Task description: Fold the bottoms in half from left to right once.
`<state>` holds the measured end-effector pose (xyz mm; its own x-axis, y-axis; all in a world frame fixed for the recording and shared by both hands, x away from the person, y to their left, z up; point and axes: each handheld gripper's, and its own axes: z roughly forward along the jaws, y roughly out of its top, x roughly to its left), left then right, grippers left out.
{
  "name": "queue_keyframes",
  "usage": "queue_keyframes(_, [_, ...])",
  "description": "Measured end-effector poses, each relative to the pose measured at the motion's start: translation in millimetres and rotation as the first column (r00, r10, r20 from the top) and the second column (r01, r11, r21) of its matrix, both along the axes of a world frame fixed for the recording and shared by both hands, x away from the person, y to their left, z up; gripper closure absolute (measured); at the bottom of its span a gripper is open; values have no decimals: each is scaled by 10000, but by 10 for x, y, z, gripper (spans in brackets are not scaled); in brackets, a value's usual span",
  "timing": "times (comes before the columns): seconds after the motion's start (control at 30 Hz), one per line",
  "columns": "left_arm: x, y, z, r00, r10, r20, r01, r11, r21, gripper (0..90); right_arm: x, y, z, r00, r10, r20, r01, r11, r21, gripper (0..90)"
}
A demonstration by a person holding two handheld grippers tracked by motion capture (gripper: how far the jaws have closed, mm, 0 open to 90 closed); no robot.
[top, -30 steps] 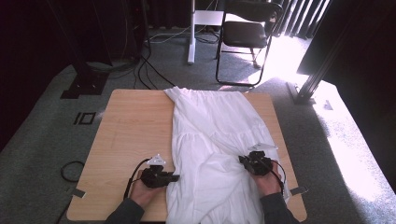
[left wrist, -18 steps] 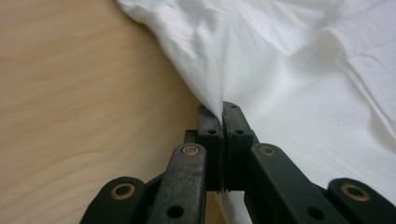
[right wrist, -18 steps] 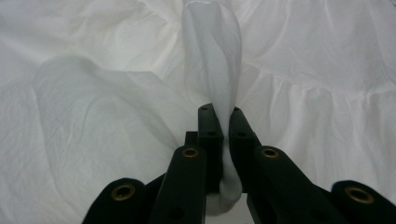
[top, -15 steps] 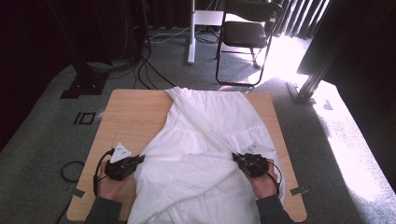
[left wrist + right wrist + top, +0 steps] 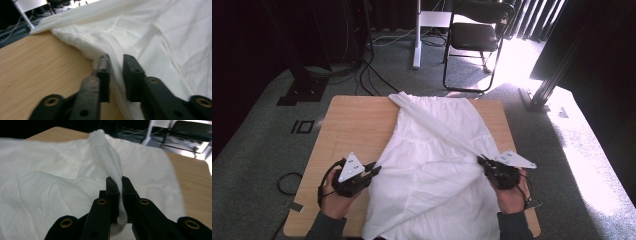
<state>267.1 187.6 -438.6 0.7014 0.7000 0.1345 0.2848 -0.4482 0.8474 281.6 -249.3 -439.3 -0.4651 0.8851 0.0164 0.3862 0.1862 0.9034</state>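
On the left of the high view, the left gripper sits over bare wood of the table, just beside the left edge of the white garment; no brand, label or readable writing anywhere, and the grey plates on both grippers are blank. Left gripper view: its jaws stand apart with a fold of the white garment running between them, pads not pressing it, so released; the jaws have just been opening. Compared with half a second ago, the cloth corner that this gripper held out to the left is let go and the garment's left edge has fallen back toward the middle. The garment lies spread over the table's centre, from the far edge down to the near edge, with a twisted ridge running diagonally from the far left corner to the right gripper. Right gripper view: the right gripper is clenched on that rope-like twist of fabric, which rises taut from the jaws. A second ago both hands were low on the near hem; now both are higher, with the right side of the cloth pulled up. Behind the table stands a black chair.
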Motion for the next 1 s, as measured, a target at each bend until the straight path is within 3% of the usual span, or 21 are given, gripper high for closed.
queue_keyframes(0.07, [51,-61,-60,9997,-46,-251,44,10000,-80,674,-1,-196,5,9971,-760,37,760,9971,-5,875])
queue_keyframes(0.2, [191,-128,-257,9962,113,-861,-119,9999,-55,578,118,-471,-270,9779,-1961,-728,1874,9760,-1110,875])
queue_keyframes(0.33, [394,-187,-514,9859,442,-1614,-447,9990,4,490,236,-634,-694,9534,-2355,-1887,2126,9679,-1339,873])
queue_keyframes(0.4, [516,-223,-649,9776,625,-2011,-640,9980,-7,438,275,-684,-854,9431,-2410,-2291,2211,9691,-1096,869])
queue_keyframes(0.47, [616,-261,-752,9695,646,-2366,-696,9975,-127,406,305,-694,-964,9343,-2443,-2597,2244,9689,-1044,864])
queue_keyframes(0.6, [768,-375,-917,9558,699,-2856,-700,9975,99,389,337,-648,-1063,9240,-2510,-2886,2180,9656,-1417,851])
queue_keyframes(0.73, [805,-501,-1055,9509,596,-3035,-404,9968,691,444,369,-610,-1127,9147,-2531,-3151,2124,9643,-1579,843])
queue_keyframes(0.77, [805,-523,-1084,9521,623,-2995,-370,9953,896,467,373,-603,-1140,9169,-2518,-3096,2127,9648,-1547,842])
queue_keyframes(0.8, [799,-534,-1094,9574,670,-2808,-427,9948,920,490,377,-604,-1142,9175,-2499,-3095,2119,9655,-1515,841])
queue_keyframes(0.93, [821,-533,-1078,9601,600,-2730,-319,9938,1064,694,416,-606,-1149,9182,-2447,-3115,2110,9677,-1383,844])
queue_keyframes(1.0, [855,-513,-1079,9615,796,-2631,-522,9926,1097,771,453,-589,-1150,9190,-2434,-3100,2088,9678,-1408,844])
